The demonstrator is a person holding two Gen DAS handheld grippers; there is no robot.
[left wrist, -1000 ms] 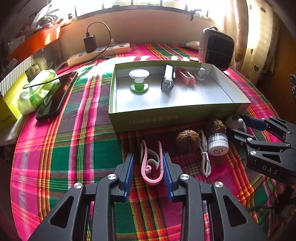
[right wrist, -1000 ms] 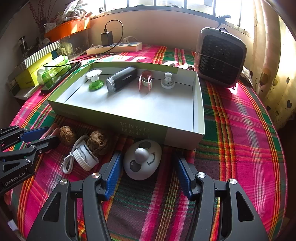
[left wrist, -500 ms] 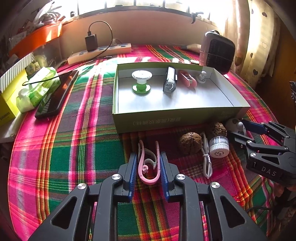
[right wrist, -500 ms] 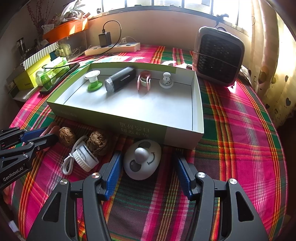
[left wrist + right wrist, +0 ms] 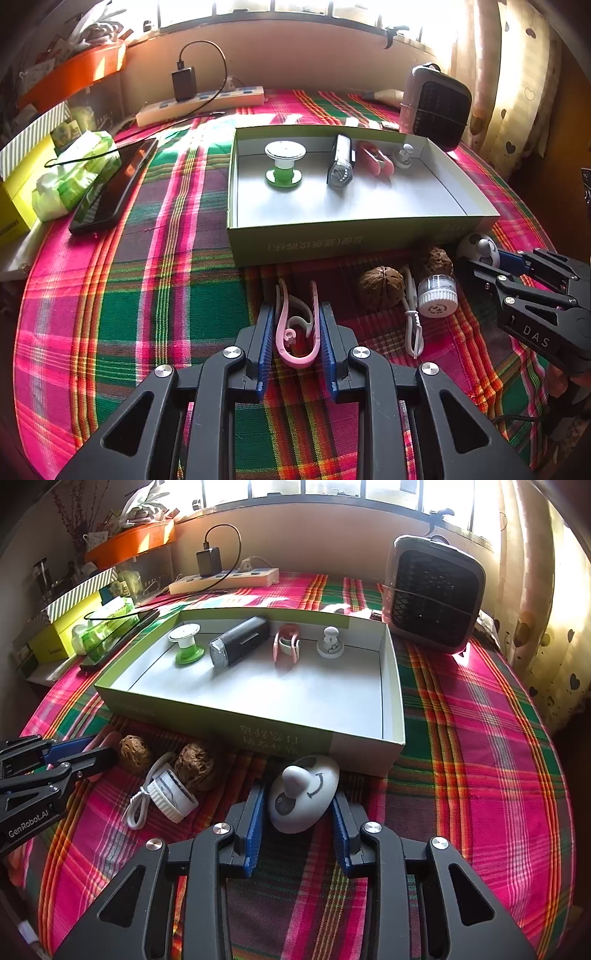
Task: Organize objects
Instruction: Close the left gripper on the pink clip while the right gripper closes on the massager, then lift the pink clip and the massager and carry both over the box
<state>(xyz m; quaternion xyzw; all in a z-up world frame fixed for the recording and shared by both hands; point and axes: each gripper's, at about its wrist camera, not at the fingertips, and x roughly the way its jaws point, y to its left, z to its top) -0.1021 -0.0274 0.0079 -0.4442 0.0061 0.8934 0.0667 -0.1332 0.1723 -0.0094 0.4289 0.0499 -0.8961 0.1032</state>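
Four things already lie along the far wall of the green box [image 5: 207, 716]. On the cloth in front, the left gripper [image 5: 297, 332] has just closed on the pink clip [image 5: 295, 328]. Two walnuts [image 5: 380, 286], a cable and a small white jar [image 5: 436, 295] remain loose. The right gripper [image 5: 297, 816] has just closed on the white egg-shaped gadget [image 5: 303, 794], beside the box.

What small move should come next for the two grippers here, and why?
Probably lift both straight up. The left gripper is shut on the pink clip; the right gripper, jaws just closed, grips the white egg-shaped gadget. Both items rest on the tablecloth before the box, whose wall they must clear.
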